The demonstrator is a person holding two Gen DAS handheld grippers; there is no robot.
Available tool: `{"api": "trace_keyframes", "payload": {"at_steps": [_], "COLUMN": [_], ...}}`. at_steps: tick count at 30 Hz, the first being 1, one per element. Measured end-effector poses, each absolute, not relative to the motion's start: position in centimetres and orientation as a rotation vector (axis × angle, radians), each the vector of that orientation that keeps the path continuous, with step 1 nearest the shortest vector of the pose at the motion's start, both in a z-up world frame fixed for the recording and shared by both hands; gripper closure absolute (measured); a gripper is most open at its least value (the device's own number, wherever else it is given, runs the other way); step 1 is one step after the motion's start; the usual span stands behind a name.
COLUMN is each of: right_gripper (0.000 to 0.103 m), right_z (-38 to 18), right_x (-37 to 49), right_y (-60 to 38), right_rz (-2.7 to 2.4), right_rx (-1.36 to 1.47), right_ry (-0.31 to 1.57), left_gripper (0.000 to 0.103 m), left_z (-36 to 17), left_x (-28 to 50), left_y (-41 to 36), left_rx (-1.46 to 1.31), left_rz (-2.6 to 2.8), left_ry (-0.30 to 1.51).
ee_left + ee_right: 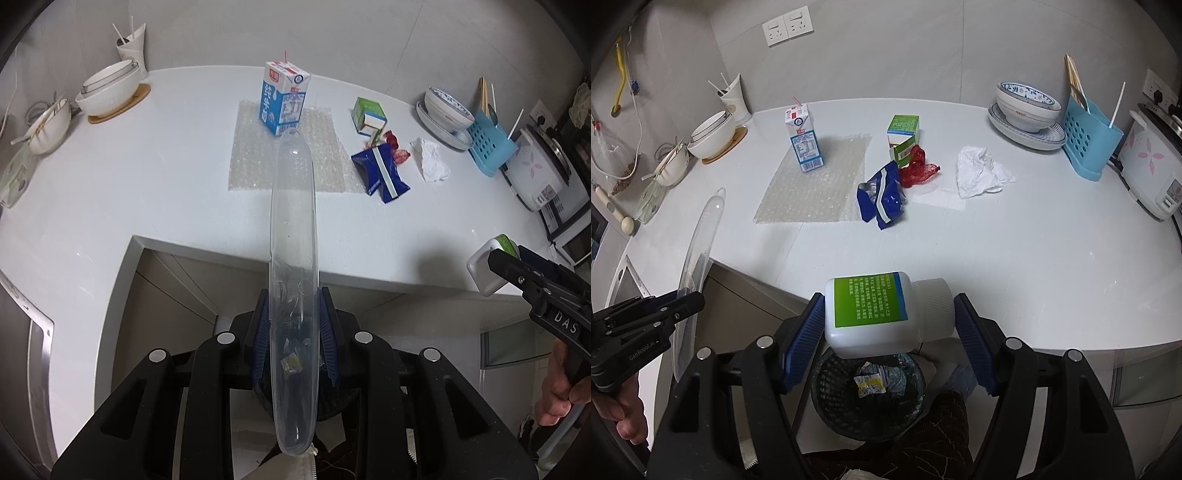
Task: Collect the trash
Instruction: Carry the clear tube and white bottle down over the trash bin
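2 grippers: left gripper (293,332) clamps clear lid (293,258) edgewise, right gripper (888,325) holds white bottle (882,314) w/ green label over bin (868,387)

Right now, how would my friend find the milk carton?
Look at the white countertop, then the clear bubble wrap sheet lying on it. The milk carton stands upright on the sheet's far left corner, blue and white, taller than the green box nearby.

Walls: pale grey panels with faint seams (923,48)
Sockets: 2 white plates side by side on the wall (788,25), more at the far right (1156,90)
Counter: white, smooth, L-shaped edge (110,192)
Cabinets: beige-grey doors below the counter (166,295)
Light: even, soft, indoor
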State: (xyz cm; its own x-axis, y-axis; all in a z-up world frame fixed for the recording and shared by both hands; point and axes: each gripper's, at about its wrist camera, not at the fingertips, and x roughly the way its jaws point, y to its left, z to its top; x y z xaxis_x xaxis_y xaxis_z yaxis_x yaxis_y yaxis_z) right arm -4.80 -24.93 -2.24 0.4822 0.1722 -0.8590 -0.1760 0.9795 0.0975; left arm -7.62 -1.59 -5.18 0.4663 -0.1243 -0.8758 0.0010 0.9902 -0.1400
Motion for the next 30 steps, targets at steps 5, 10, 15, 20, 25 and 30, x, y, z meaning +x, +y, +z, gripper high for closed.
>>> {"api": "trace_keyframes", "payload": {"at_steps": [5, 10, 15, 20, 25, 30], "right_gripper": [0.036, 0.036, 0.036, 0.036, 0.036, 0.036], "right_z": [-3.2, -4.4, -5.8, -7.4, -9.3, -11.0], "right_x": [-5.8, -7.0, -8.0, -8.8, -9.1, -9.4], "right_y": [-24.6, -24.2, -23.9, -23.3, -22.9, -22.3], "right_rz": [0.225, 0.242, 0.26, 0.277, 0.282, 0.293], "right_rx": [-0.01, -0.026, -0.031, -0.045, -0.055, -0.075], "right_ry": [1.061, 1.064, 1.079, 1.116, 1.142, 1.157], "left_gripper": [0.078, 0.078, 0.078, 0.078, 0.078, 0.078], "left_z": [-6.0, -8.0, -9.9, -11.8, -13.7, -16.2], "left_x": [-8.9, -10.0, -11.1, -11.5, -11.7, -11.4], "left_y": [-1.9, -1.8, -1.7, -2.1, -2.7, -2.8], "left_rx": [-0.118, -0.114, -0.127, -0.125, -0.11, -0.116], "left_rz": [-0.087, -0.081, -0.085, -0.106, -0.151, -0.154], "left_ry": [1.1, 1.128, 1.157, 1.172, 1.184, 1.229]}}
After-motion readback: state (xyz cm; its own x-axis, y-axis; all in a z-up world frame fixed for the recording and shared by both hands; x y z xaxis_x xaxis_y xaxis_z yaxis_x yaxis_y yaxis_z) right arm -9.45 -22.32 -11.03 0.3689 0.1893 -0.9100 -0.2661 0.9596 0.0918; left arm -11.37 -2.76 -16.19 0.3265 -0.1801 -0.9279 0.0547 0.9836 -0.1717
